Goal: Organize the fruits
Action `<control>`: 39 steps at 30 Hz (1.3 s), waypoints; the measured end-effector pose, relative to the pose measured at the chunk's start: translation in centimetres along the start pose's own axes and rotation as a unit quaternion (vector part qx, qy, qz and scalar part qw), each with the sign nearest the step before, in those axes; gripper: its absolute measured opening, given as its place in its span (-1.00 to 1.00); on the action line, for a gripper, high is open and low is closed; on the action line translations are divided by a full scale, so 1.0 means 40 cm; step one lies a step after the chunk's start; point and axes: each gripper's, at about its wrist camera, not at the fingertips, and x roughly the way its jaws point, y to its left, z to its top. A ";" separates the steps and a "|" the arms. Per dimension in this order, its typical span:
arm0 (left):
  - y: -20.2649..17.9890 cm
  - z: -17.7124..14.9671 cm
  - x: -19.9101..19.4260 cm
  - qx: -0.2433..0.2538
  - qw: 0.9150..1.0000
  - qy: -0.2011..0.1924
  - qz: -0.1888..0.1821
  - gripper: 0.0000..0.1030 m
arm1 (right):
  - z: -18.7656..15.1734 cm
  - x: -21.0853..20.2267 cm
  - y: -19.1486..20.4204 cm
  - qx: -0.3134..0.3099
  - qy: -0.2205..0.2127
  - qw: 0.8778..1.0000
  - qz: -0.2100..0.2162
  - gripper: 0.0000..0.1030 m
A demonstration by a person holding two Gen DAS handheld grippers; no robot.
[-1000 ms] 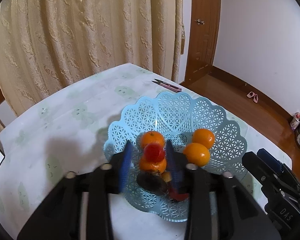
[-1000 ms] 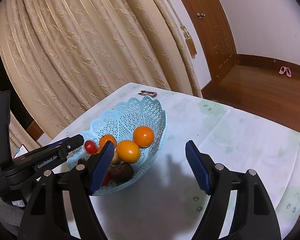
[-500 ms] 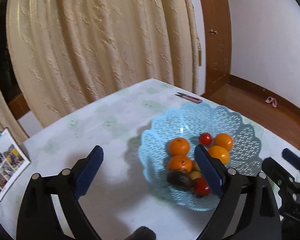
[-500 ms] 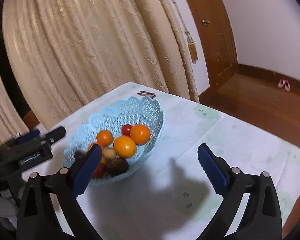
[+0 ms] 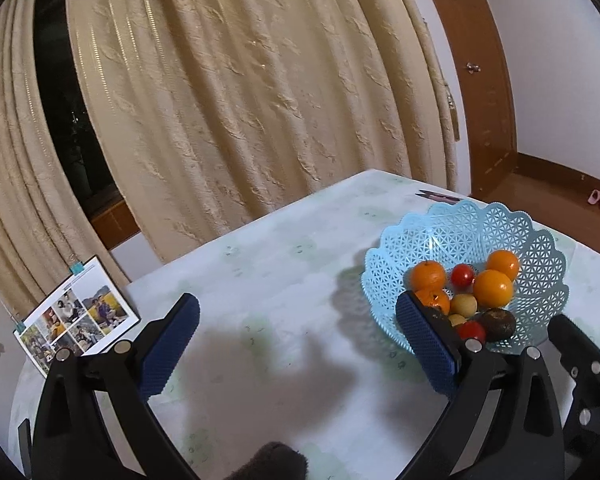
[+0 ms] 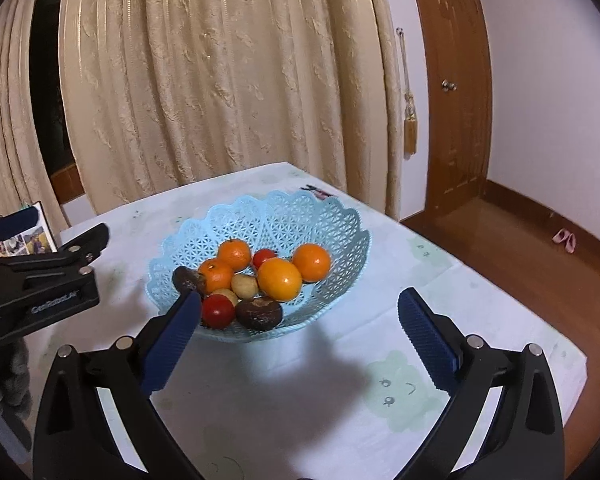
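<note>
A light blue lattice basket (image 5: 460, 232) (image 6: 284, 216) stands on the pale tablecloth. It holds several oranges (image 6: 280, 278), two red tomatoes (image 6: 218, 311), small yellow fruits (image 6: 245, 285) and two dark brown fruits (image 6: 259, 313). My left gripper (image 5: 296, 308) hovers left of the basket, its jaws opening wide with nothing between them; its right pad (image 5: 424, 340) overlaps the basket's near rim. My right gripper (image 6: 300, 300) stands open in front of the basket, also with nothing held. The left gripper's body (image 6: 40, 276) shows at the left of the right wrist view.
A photo card (image 5: 76, 316) (image 6: 24, 236) leans at the table's left end. Small pink-handled snips (image 5: 440, 197) (image 6: 318, 191) lie behind the basket. A beige curtain (image 6: 220, 80) hangs behind the table. The table's right edge (image 6: 500, 304) drops to a wooden floor.
My left gripper let go of the red tomato, which now lies in the basket, opened wide and drew back to the left. My right gripper opened wider and pulled back too.
</note>
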 end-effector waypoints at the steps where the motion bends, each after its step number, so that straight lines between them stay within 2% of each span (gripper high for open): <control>1: 0.001 -0.003 -0.002 0.000 1.000 -0.001 0.001 0.90 | 0.000 -0.003 0.001 -0.002 -0.002 1.000 -0.005 0.94; 5: -0.013 -0.013 -0.003 0.021 1.000 -0.002 0.014 0.90 | 0.004 -0.006 0.001 -0.009 -0.003 1.000 -0.015 0.94; 25: -0.039 -0.025 -0.004 0.036 0.999 0.008 0.004 0.90 | -0.002 0.009 0.009 -0.035 -0.005 0.998 -0.047 0.94; 39: -0.048 -0.031 -0.003 0.043 0.999 0.007 0.007 0.90 | -0.006 0.011 0.012 -0.038 -0.005 0.998 -0.049 0.94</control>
